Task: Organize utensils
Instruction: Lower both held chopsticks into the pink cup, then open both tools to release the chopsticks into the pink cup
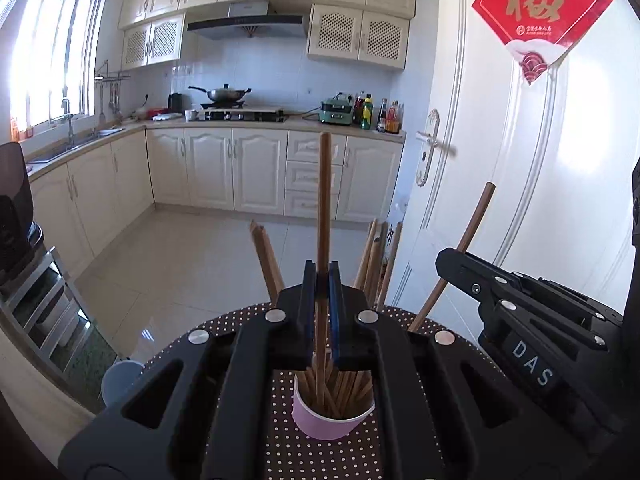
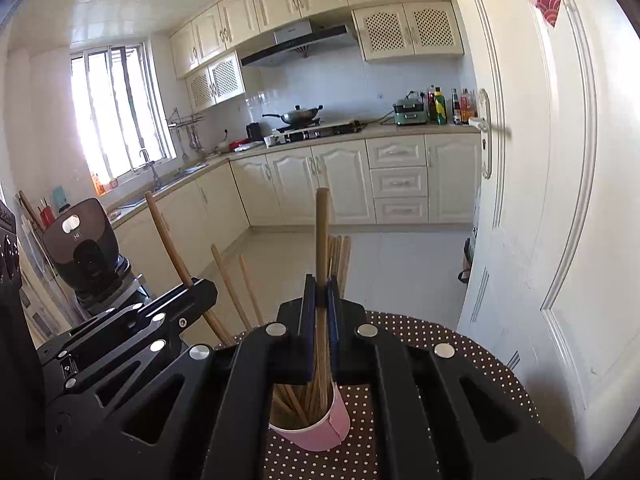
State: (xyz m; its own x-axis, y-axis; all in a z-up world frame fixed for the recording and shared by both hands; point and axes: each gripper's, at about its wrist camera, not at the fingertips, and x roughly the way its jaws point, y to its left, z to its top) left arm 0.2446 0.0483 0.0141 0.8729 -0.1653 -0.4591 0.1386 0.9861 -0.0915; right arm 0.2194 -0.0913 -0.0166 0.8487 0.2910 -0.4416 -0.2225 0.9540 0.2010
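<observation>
- Left claw point(image 1: 322, 280), black with blue pads, clamped narrow on one long brown wooden chopstick point(image 1: 323, 200), upright, its lower end down in the cup.
- Right claw point(image 2: 319, 292), same build, likewise pinched tight on a second brown wooden chopstick point(image 2: 321, 232), near upright, lower end also inside the cup.
- Pink paper cup point(image 1: 332, 420) standing upright on the table, packed with a bundle of brown wooden chopsticks point(image 1: 340, 388) fanning outward; loose tops leaning left and right of the held stick.
- Round table with a brown white-dotted cloth point(image 2: 460, 344); cup set back from the far curved edge, bare cloth all round it.
- Both claws side by side, close, over the same cup; right claw body visible at the right in the left wrist view, left claw body at the left in the right wrist view.
- White panelled door point(image 2: 560, 200) just beyond the table's right edge, little room there.
- Pale tiled floor point(image 1: 180, 260) open past the far edge, cream cabinets well apart.
- Dark appliance point(image 2: 88, 248) off the left edge.
</observation>
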